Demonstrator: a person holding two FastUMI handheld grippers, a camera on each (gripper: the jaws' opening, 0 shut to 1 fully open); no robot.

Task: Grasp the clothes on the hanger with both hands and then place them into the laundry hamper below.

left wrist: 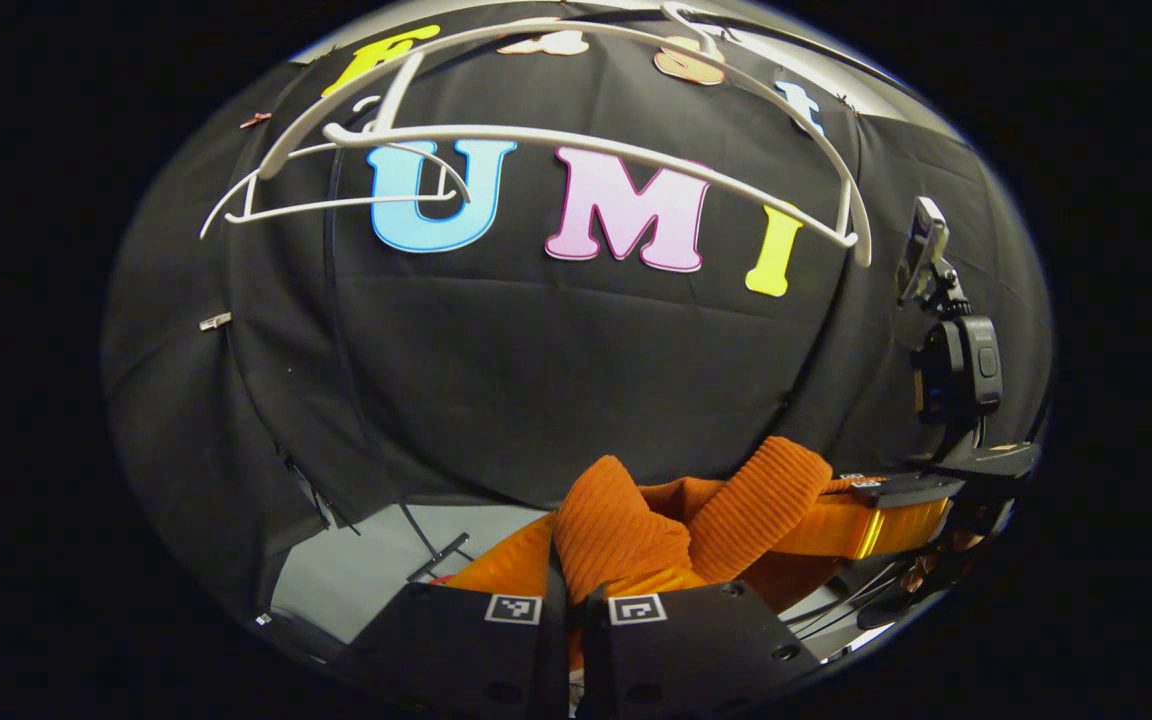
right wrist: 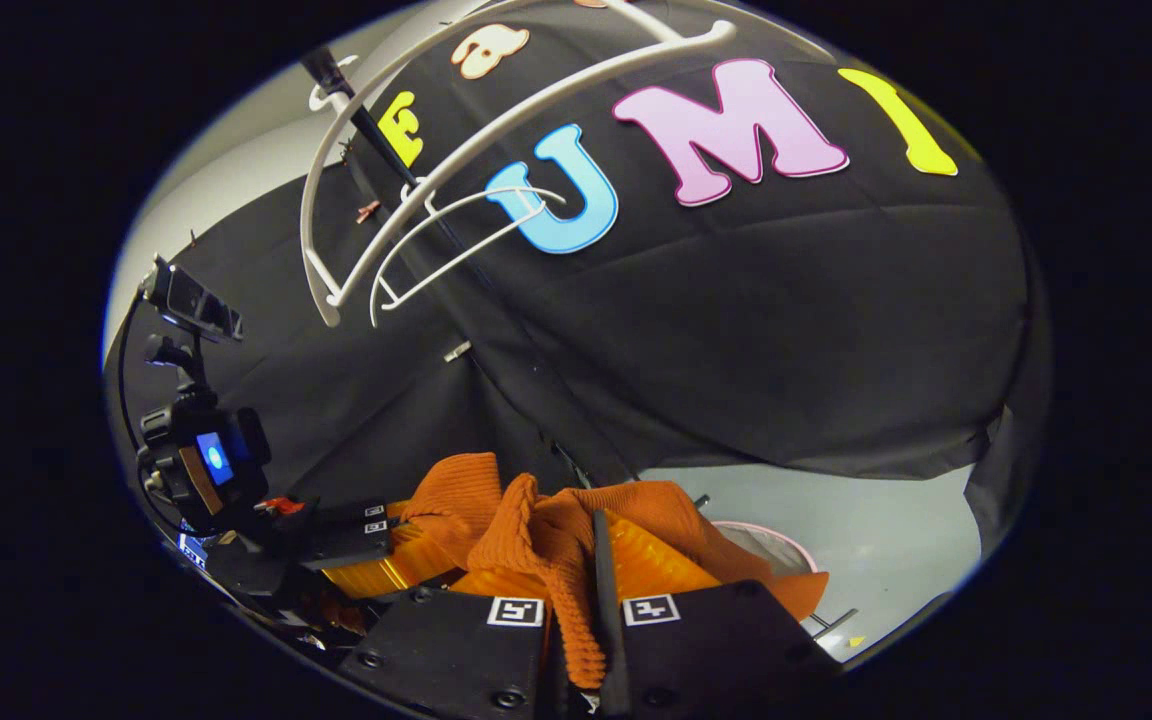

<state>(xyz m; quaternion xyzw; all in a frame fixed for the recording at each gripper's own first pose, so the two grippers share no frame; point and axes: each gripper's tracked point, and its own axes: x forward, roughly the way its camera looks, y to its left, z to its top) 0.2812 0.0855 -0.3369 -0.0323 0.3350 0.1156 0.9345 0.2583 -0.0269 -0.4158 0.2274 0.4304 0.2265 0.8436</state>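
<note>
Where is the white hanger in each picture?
Left gripper view: the white hanger hangs bare across the top, above the orange garment that the left gripper pinches.
Right gripper view: the white hanger sits upper left, tilted; the right gripper pinches the orange garment.
Shared landmark: the orange garment, low in both.

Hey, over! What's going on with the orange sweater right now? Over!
Left tool shut on orange sweater. Right tool shut on it too. Sweater off white hanger, bunched low. Nothing blocking.
</note>
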